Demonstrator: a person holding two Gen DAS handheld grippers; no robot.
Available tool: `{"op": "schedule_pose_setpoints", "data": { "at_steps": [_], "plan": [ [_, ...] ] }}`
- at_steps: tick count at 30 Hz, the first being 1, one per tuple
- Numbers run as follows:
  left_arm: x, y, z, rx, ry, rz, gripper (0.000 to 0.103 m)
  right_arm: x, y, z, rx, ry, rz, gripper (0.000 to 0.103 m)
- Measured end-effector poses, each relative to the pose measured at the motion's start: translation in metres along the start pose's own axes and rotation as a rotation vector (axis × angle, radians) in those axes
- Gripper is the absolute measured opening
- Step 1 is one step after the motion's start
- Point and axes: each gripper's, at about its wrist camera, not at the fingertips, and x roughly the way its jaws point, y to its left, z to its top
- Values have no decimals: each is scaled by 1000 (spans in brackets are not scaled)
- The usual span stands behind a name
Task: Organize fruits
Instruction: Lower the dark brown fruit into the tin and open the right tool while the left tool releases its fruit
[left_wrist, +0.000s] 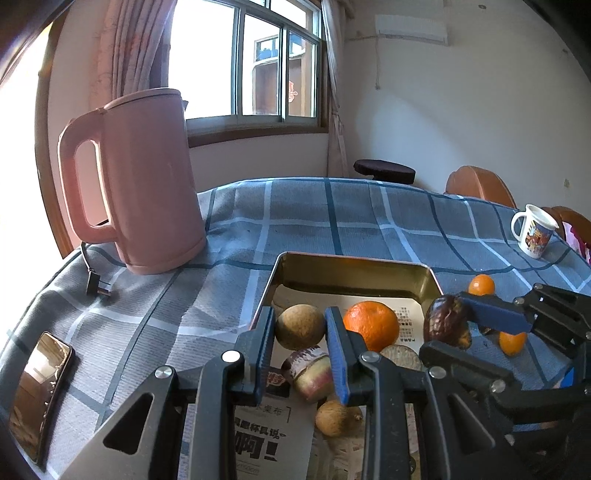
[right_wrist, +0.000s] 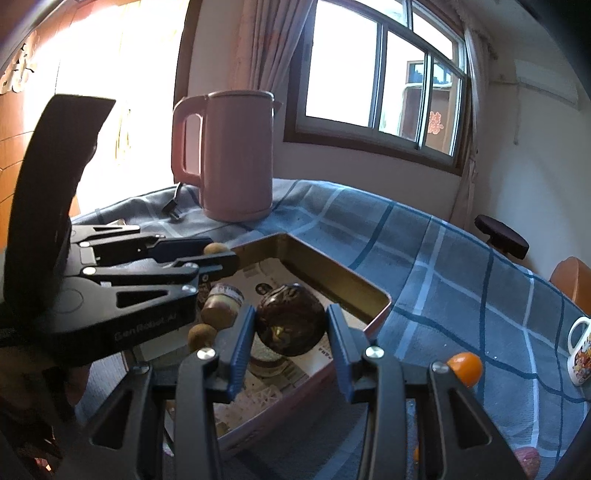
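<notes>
Right wrist view is showing the right claw (right_wrist: 290, 332) gripping a dark wrinkled fruit (right_wrist: 291, 319) just above the metal tray (right_wrist: 334, 282), which is sitting on the checked tabletop (right_wrist: 443, 266). The left claw (left_wrist: 300, 350) is hanging over the tray with its jaws narrow and empty. The risk I am judging: the round fruit is slipping or rolling onto the orange (left_wrist: 371, 325) and brown fruits (left_wrist: 300, 326) if released too high, or the two claws are colliding.

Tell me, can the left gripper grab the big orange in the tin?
Probably yes. The left gripper holds nothing, and the big orange sits in the tin just beyond its right jaw, uncovered; but the jaws look too narrow and would need opening.
</notes>
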Motion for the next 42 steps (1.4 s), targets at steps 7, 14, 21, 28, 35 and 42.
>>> {"op": "schedule_pose_setpoints", "data": {
  "at_steps": [7,14,21,28,35,42],
  "plan": [
    [5,-2,0,11,30,-6,30,3,-1,0,6,17,2,42],
    [10,-4,1,25,54,-12,30,10,-1,-1,4,54,3,42],
    [15,-6,1,35,82,-20,30,17,3,-1,-13,85,1,42],
    [14,-8,0,43,81,-18,30,20,6,-2,-31,107,-8,43],
    [14,-10,0,53,80,-17,30,23,8,-2,-40,124,6,43],
    [14,-12,0,77,76,1,30,24,10,-2,-51,127,-2,44]
  ]
}}
